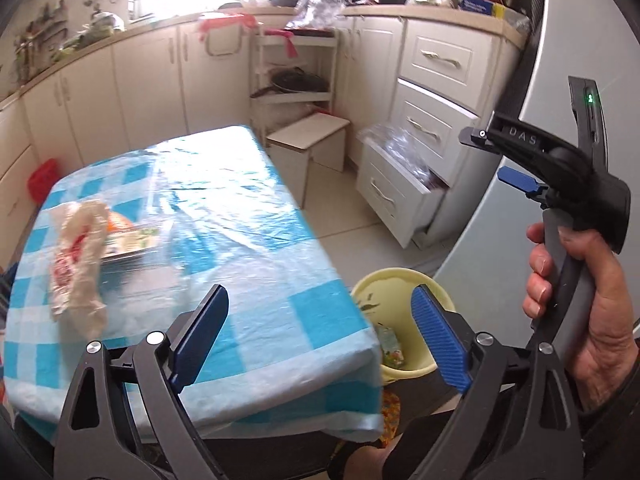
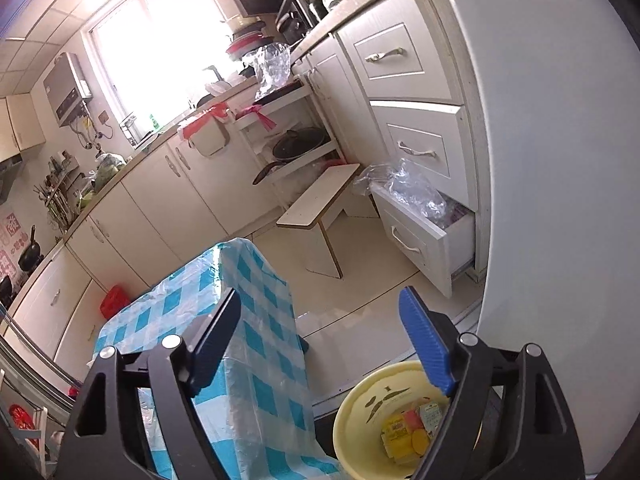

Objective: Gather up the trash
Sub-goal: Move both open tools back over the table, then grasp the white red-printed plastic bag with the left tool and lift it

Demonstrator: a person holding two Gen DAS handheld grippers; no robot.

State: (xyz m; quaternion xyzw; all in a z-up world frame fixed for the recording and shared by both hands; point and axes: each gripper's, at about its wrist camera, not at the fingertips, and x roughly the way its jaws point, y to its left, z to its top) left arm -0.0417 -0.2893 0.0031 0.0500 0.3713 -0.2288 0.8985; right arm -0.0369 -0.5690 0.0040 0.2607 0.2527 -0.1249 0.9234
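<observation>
Kitchen: checked tablecloth (image 1: 240,216) on table, yellow bin (image 2: 360,412) beside.

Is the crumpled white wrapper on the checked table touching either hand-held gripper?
Apart. In the left wrist view the crumpled wrapper lies on the table, with bare cloth between it and the open left hand-held gripper; the right hand-held gripper is far off.

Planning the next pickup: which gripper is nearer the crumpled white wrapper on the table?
Left. The left gripper hovers open over the table's near edge, the wrapper ahead-left. The right gripper hangs open over the yellow bin beside the table.
</observation>
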